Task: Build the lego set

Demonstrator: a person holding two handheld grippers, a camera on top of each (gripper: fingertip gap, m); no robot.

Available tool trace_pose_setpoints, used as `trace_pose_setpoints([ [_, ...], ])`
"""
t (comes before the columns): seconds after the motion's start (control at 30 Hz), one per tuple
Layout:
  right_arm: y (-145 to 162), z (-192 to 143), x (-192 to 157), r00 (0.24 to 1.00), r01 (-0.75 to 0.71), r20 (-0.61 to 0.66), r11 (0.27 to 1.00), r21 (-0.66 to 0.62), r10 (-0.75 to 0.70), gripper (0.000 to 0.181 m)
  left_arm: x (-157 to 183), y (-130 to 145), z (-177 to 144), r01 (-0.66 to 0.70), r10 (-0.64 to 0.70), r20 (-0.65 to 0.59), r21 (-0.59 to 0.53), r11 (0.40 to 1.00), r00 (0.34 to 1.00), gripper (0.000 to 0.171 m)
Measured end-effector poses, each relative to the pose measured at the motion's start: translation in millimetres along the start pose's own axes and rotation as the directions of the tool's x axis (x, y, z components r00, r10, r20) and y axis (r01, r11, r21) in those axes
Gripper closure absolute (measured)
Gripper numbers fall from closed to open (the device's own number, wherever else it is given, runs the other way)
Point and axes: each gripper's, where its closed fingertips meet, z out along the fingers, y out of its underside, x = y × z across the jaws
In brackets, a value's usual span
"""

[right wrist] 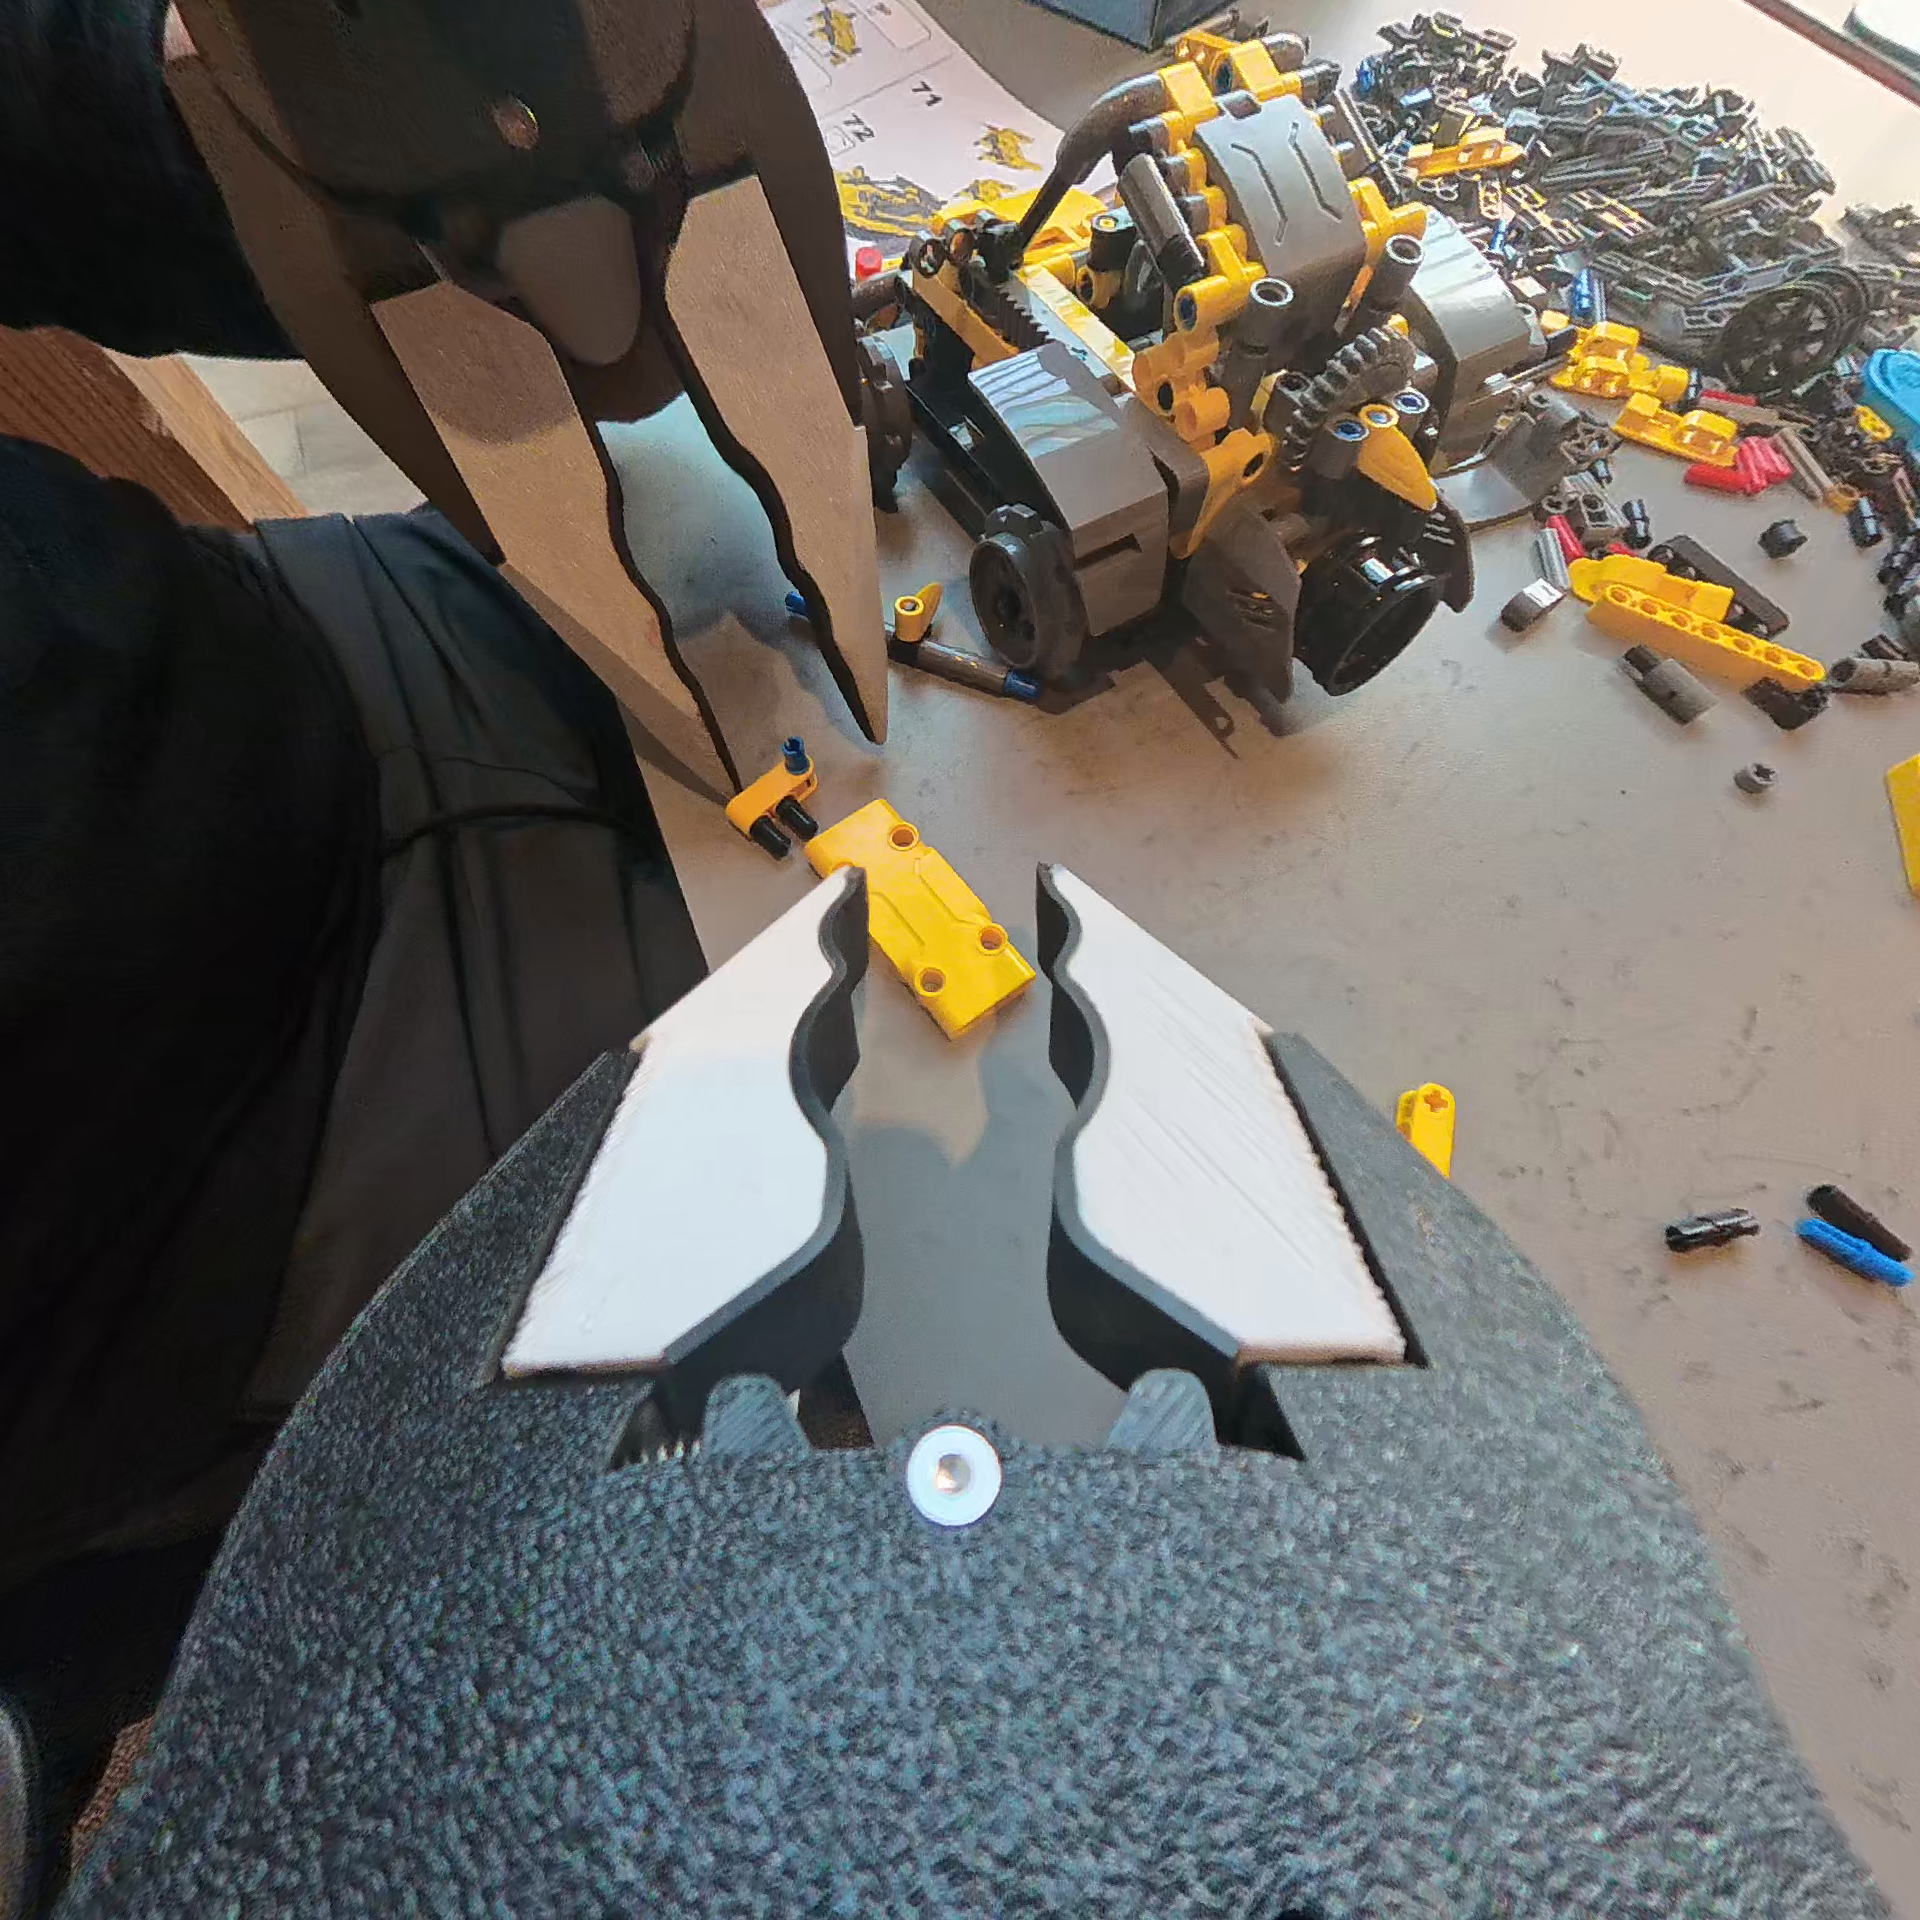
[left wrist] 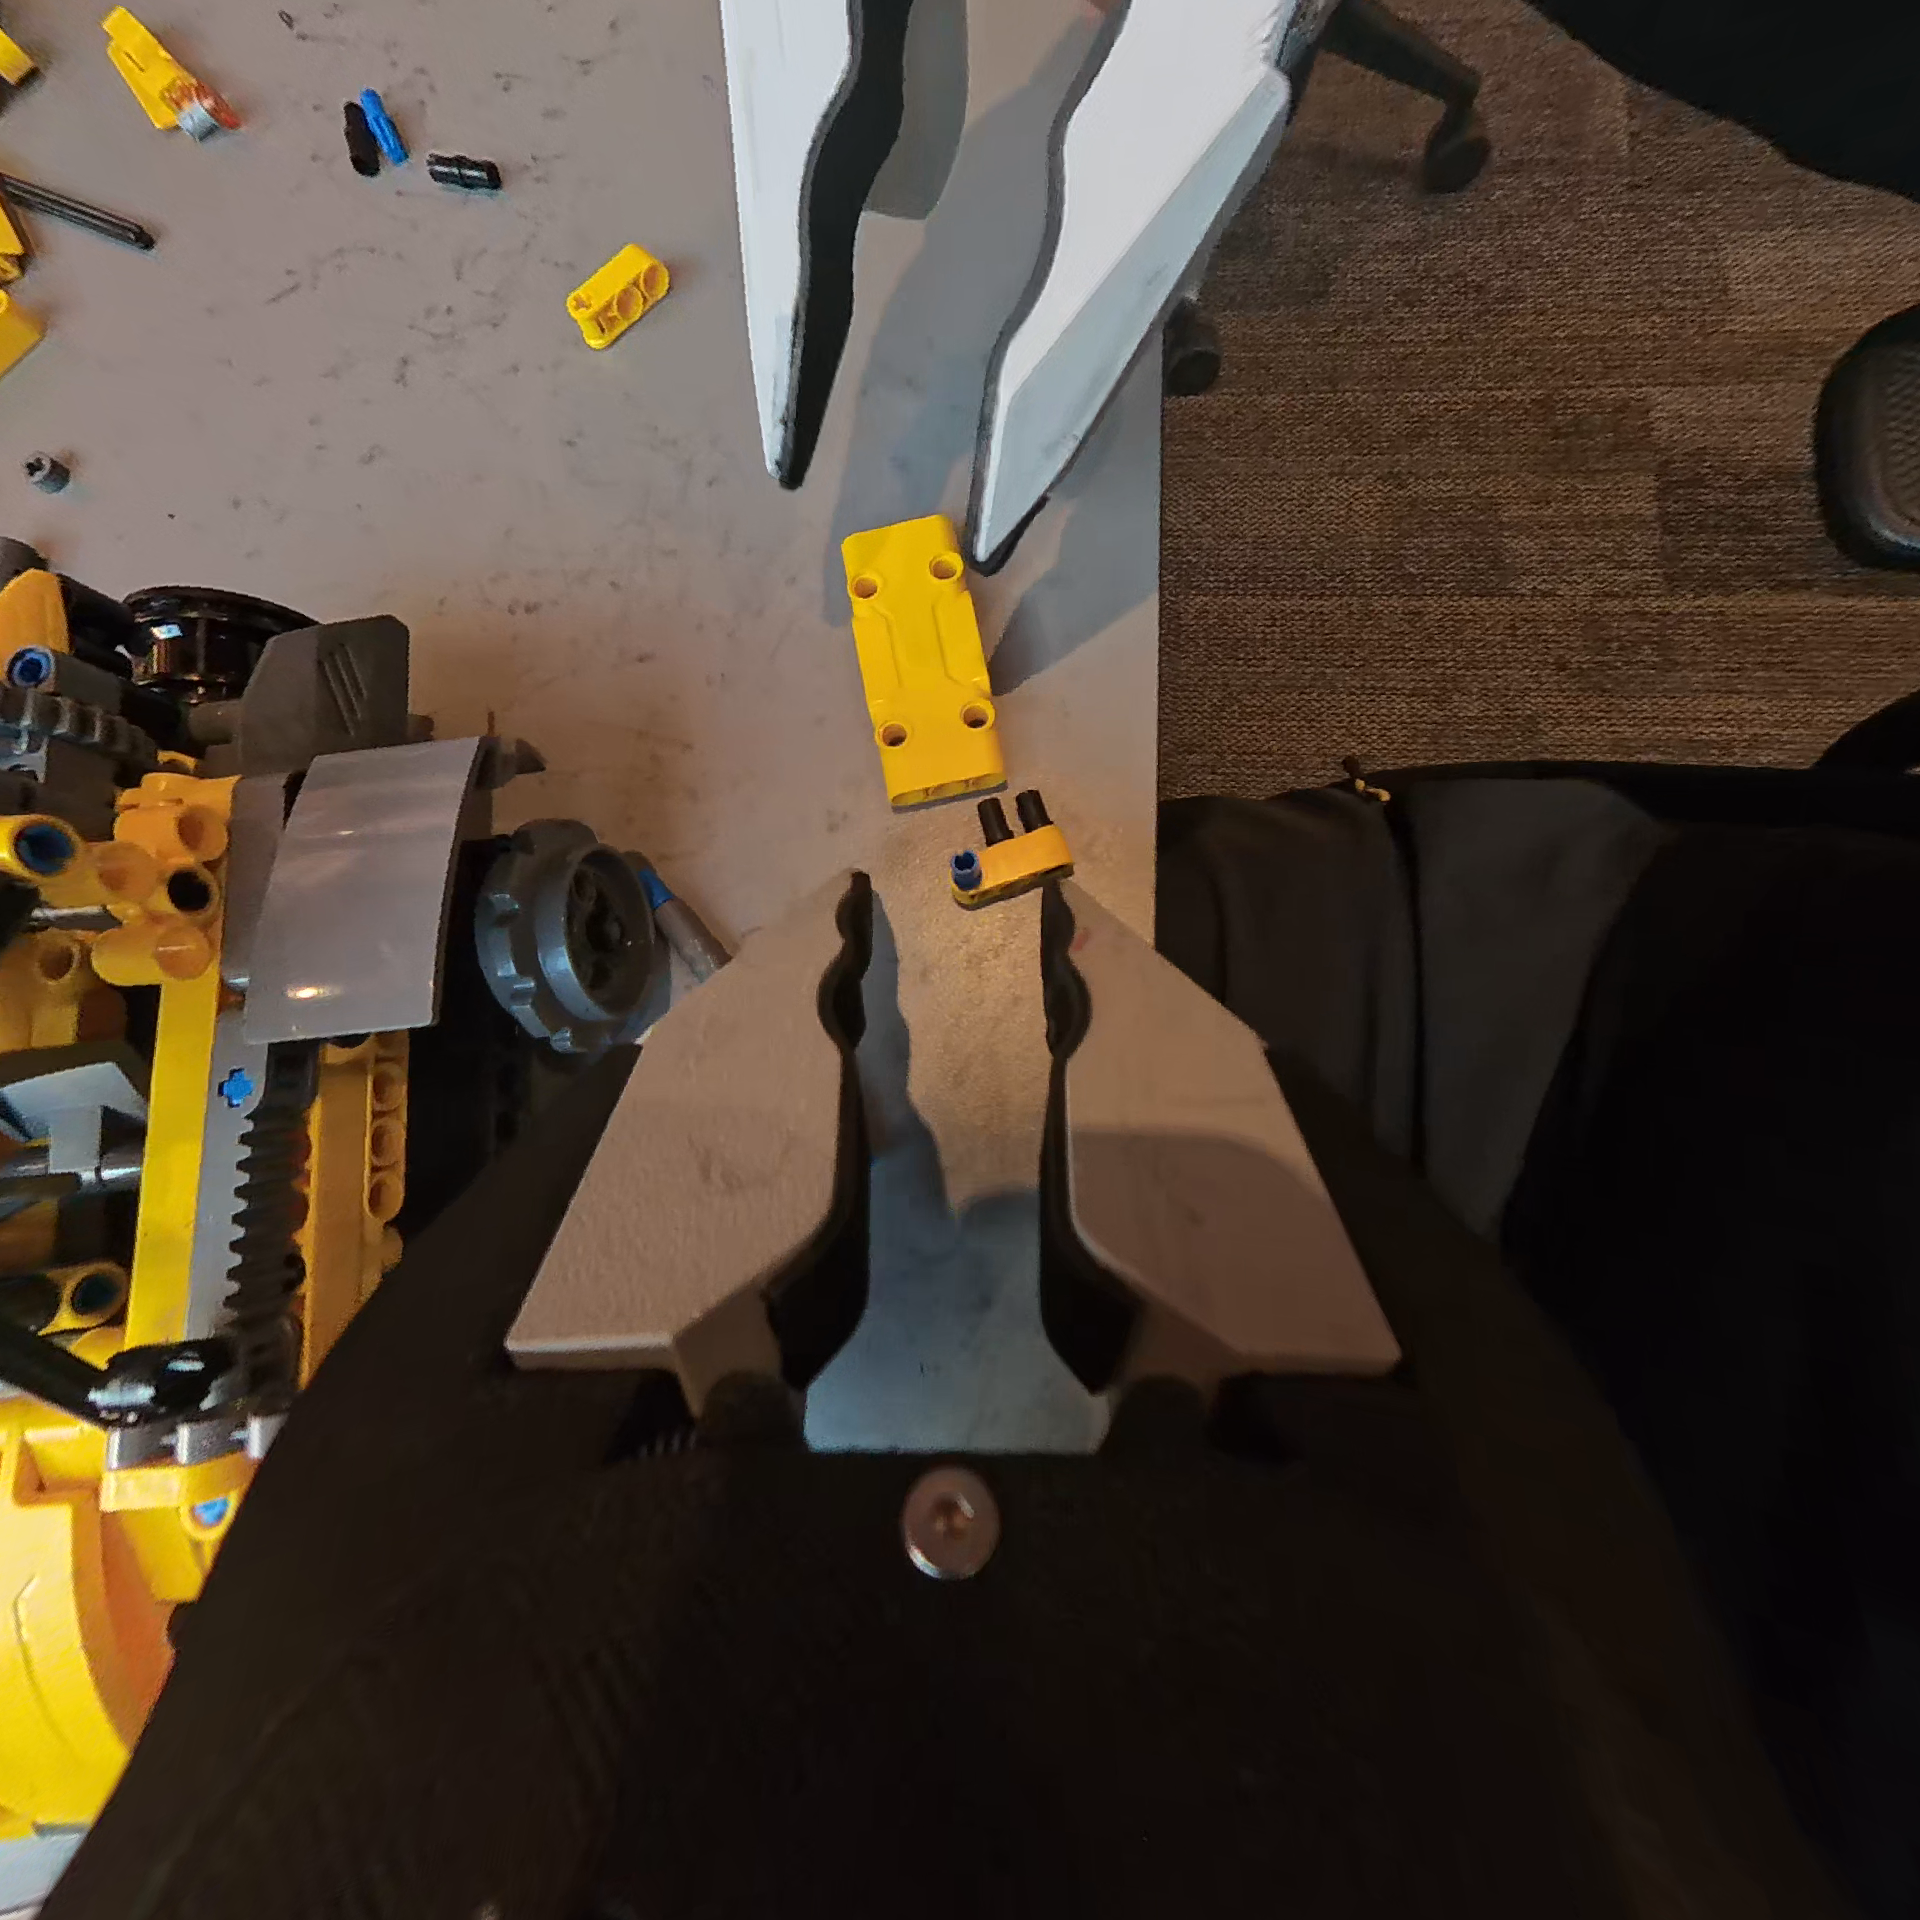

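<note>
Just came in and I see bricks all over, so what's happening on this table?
A person holds two claws over the table edge, both open and empty. The right claw straddles a flat yellow panel; the left claw points at a small yellow connector with black pins, one fingertip right at it. A half-built yellow and grey vehicle stands nearby, with loose parts scattered behind it.

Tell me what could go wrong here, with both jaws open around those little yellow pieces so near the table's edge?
1. The yellow panel and the small yellow connector with black pins lie close to the table edge; a nudge from either gripper might push them off.
2. The left gripper and right gripper point at each other, so closing in could make them collide.
3. The connector is tiny, so it may slip or flip.
</note>
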Motion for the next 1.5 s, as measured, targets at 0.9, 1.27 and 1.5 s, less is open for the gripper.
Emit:
trace_pose_setpoints([
  [0.9, -10, 7, 2, 0.997, -0.078, -0.003, 0.995, 0.061, 0.079, 0.147, 0, 2, -6, 0.054, -0.056, 0.036, 0.054, 0.997, 0.998, 0.146],
  [1.27, 7, 15, -4, 0.993, -0.114, 0.027, 0.993, 0.006, 0.114, 0.147, 0, 6, -5, 0.061, -0.063, 0.040, 0.039, 0.997, 0.997, 0.148],
  [1.5, 9, 15, -3, 0.993, -0.115, 0.018, 0.993, -0.007, 0.115, 0.147, 0, 4, -4, 0.060, -0.061, 0.046, 0.040, 0.997, 0.997, 0.149],
])
